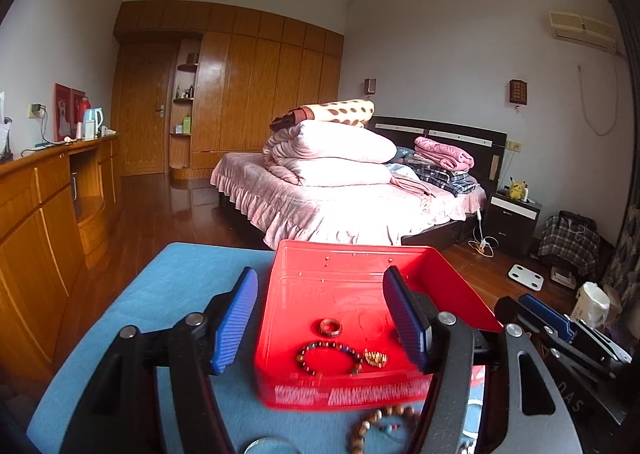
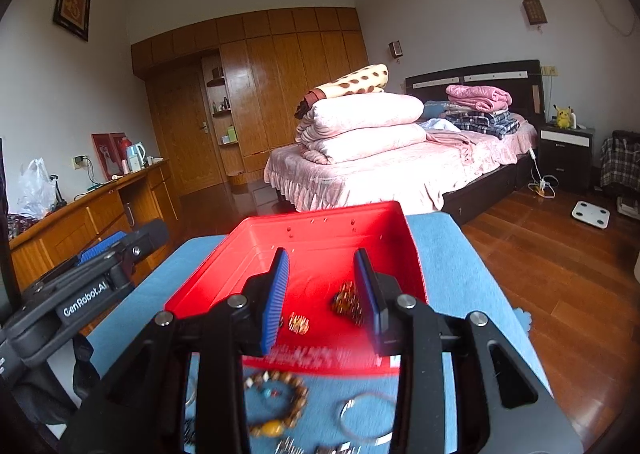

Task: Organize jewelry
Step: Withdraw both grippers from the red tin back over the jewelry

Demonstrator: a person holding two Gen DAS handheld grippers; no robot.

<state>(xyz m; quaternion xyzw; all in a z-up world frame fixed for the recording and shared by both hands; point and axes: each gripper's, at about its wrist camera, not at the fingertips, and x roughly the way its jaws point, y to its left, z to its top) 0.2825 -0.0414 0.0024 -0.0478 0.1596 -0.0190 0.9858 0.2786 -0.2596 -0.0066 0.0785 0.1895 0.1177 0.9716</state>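
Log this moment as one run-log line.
left gripper: open, empty | right gripper: open, empty | red tray: ring, bracelet inside | wooden bracelet: on blue cloth

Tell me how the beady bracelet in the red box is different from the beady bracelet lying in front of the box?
The bracelet in the red box has tiny dark, many-colored beads; the bracelet in front has chunky tan beads and one big amber bead. One lies inside the red box, the other on the blue cloth. Both are bead loops lying flat.

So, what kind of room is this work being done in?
Most likely a home bedroom. A bed piled with folded quilts fills the middle, a built-in wooden wardrobe lines the far wall, and a nightstand stands by the headboard.
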